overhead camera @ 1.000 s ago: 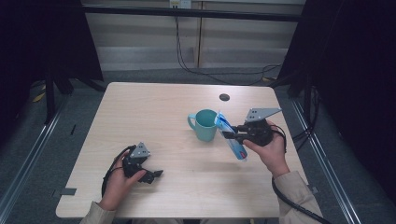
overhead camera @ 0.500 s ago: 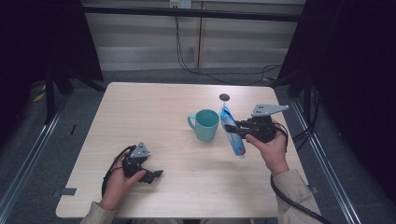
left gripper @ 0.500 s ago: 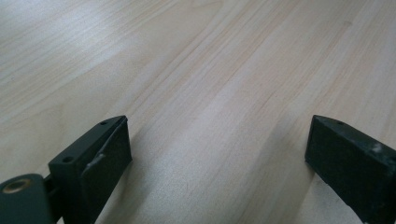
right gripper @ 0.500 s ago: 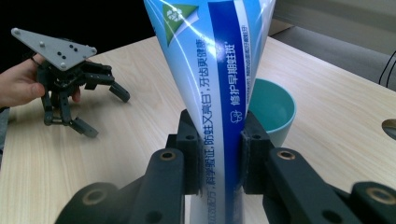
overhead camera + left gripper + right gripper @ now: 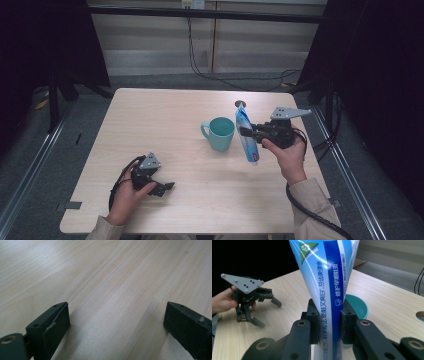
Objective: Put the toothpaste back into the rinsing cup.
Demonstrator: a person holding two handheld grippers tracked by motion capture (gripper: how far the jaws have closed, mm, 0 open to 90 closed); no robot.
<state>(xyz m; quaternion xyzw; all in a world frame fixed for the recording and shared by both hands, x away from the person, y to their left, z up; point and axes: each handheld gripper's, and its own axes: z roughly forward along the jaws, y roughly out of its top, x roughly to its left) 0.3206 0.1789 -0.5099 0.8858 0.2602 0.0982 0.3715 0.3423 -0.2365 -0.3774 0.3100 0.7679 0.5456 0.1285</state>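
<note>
Beside the mug (image 5: 219, 133), right gripper (image 5: 248, 133) pinches tube (image 5: 246, 136) upright; left gripper (image 5: 167, 188), jaws spread, rests on table (image 5: 150, 115).

The blue-and-white toothpaste tube (image 5: 329, 290) bears Chinese print running along its length in the right gripper view. On the dark blue band, white characters read 修护早期蛀斑; on the white strip beside it, blue characters read 科学固齿,防蛀又亮白,牙齿更健康. Near its wide end sits a green emblem whose lettering is too small to read. In the high view the tube's (image 5: 246, 137) print is illegible
</note>
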